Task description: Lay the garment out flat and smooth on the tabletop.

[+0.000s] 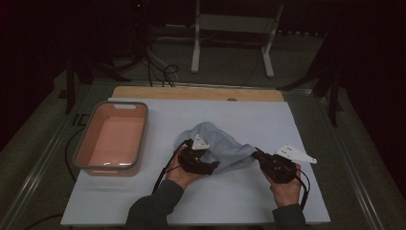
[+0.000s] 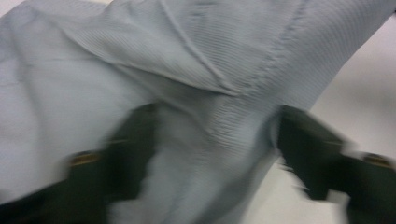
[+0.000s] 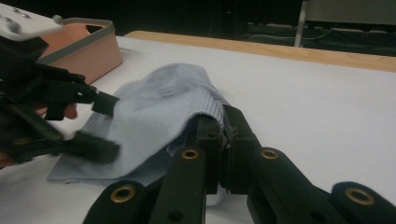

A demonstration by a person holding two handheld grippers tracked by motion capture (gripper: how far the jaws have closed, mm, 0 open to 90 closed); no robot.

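With the right gripper [image 3: 224, 135] pinching the cloth [image 3: 159, 116] hem, we should centre the fold between the left gripper's [image 2: 215, 140] spread fingers before closing.

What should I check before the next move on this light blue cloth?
1. Right claw shut on the light blue cloth: ok, its jaws pinch a cloth edge between them.
2. Left claw gripping the cloth: not ok, its jaws stand apart with a cloth fold between them.
3. Cloth lying flat: not ok, it is bunched and lifted between the two claws.
4. Pink bin free to receive: ok, it stands open at the left of the white mat, apart from the cloth.
5. Left claw aim: cannot tell, the left gripper view is blurred.
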